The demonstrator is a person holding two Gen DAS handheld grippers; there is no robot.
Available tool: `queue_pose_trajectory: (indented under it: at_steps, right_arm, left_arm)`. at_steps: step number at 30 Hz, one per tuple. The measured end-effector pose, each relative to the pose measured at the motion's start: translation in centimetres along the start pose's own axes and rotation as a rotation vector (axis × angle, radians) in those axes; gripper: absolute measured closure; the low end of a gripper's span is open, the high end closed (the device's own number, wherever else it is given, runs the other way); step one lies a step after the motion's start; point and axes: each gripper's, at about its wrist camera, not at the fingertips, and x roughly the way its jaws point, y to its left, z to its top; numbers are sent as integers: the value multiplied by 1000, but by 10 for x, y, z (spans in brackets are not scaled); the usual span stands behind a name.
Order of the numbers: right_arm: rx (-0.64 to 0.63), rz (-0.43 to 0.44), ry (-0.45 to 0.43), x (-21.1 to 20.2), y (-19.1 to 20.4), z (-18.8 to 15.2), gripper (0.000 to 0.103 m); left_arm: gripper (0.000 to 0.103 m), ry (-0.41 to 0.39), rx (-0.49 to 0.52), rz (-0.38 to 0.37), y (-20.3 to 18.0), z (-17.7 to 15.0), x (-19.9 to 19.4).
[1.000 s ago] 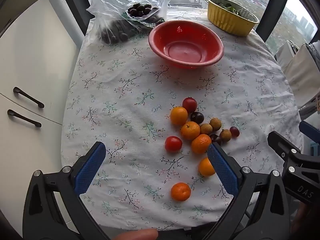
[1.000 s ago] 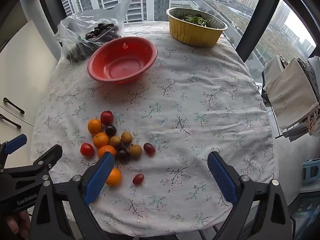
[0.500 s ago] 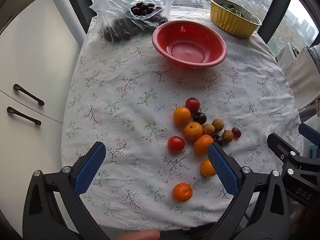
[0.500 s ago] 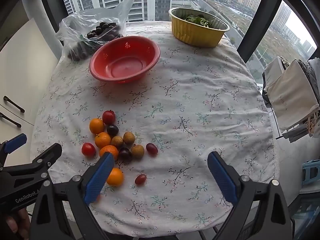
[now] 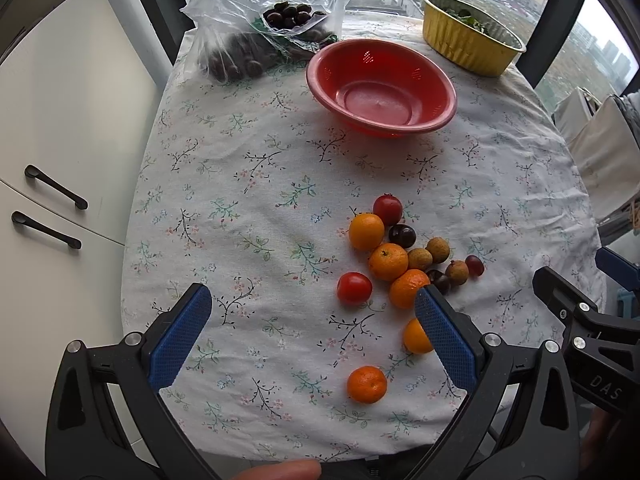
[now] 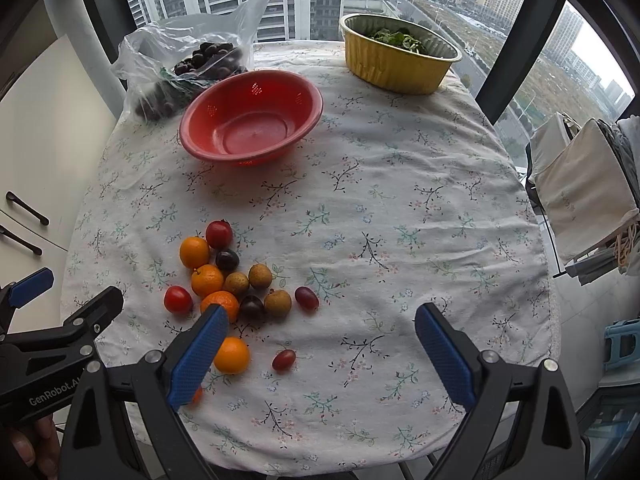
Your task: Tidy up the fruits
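Observation:
A cluster of small fruits lies on the floral tablecloth: several oranges point(image 5: 387, 262), red tomatoes point(image 5: 354, 288), dark cherries point(image 5: 402, 235), brown longans point(image 5: 437, 249) and red grapes point(image 6: 284, 360). One orange point(image 5: 367, 384) lies apart, nearest the front edge. An empty red bowl point(image 5: 382, 86) stands further back; it also shows in the right wrist view point(image 6: 251, 117). My left gripper point(image 5: 310, 334) is open and empty above the front edge, left of the cluster. My right gripper point(image 6: 322, 354) is open and empty, right of the cluster.
A clear plastic bag point(image 5: 260, 36) of dark fruit lies at the back left. A gold foil tray point(image 5: 470, 34) of greens stands at the back right. White cabinets point(image 5: 52, 160) stand left of the table. Cloth items point(image 6: 588, 196) hang to the right.
Both grippers have moved slightly forward over the table, so the fruits and the bowl appear a little closer. Both stay open. No fruit has moved.

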Motion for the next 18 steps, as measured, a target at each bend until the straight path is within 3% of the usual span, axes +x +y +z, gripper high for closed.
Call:
queue_pose_trajectory:
  at_steps: [18]
  right_arm:
    - [1,0,2,1,2,0,6]
  left_arm:
    - [0,1,-3,-1,2,0,1]
